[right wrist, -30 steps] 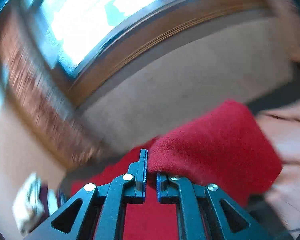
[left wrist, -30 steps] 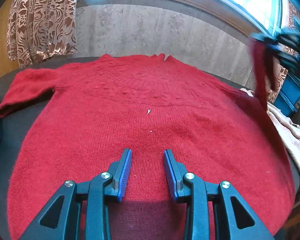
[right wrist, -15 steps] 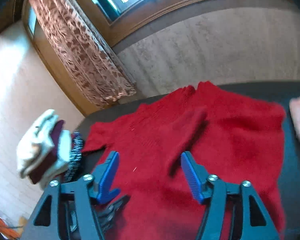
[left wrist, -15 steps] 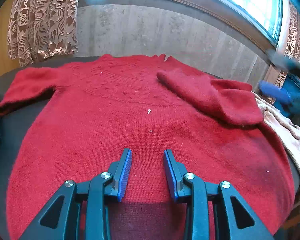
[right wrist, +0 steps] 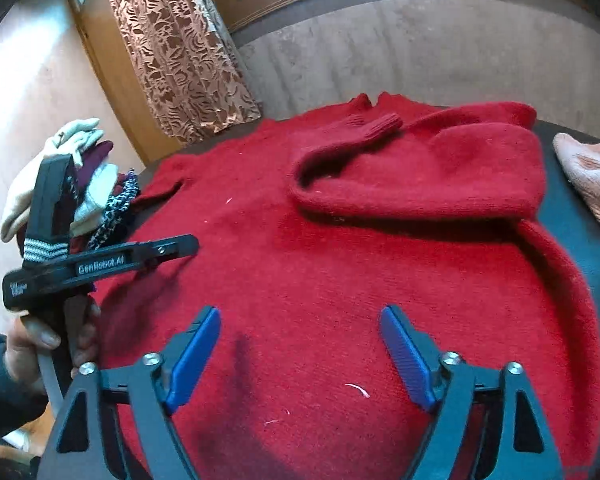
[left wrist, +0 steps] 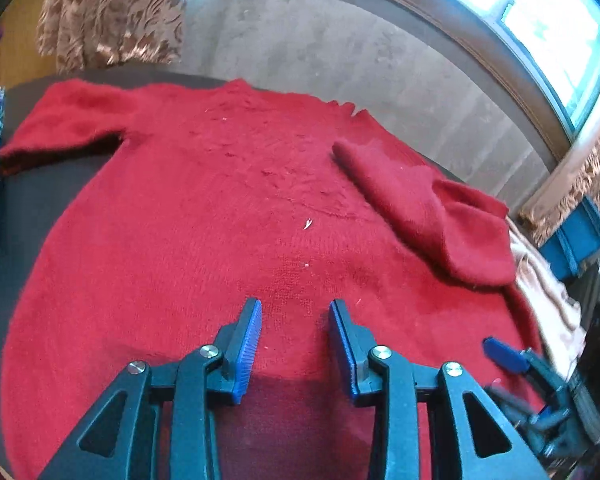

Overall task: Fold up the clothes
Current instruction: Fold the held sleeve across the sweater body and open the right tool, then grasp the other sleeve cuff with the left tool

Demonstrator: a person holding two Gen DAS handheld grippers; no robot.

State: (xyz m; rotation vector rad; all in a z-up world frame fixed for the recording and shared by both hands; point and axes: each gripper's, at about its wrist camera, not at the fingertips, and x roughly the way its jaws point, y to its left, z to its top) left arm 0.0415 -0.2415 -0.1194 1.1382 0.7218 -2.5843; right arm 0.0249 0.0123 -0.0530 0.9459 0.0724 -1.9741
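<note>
A red knitted sweater lies flat on the dark table. Its right sleeve lies folded in across the body, also seen in the right wrist view. The left sleeve still spreads out to the far left. My left gripper hovers over the lower body, its jaws opening with nothing between them. My right gripper is low over the sweater's right side, its jaws opening wide and empty. Each gripper shows in the other's view: right, left, held by a hand.
A stack of folded clothes sits at the table's left end. A beige garment lies beyond the right edge, beside a blue crate. Behind the table are a grey wall, patterned curtains and a window.
My right gripper let go of the right sleeve, which now lies folded across the body, then opened wide and dropped toward the near right side. My left gripper rolled a little.
</note>
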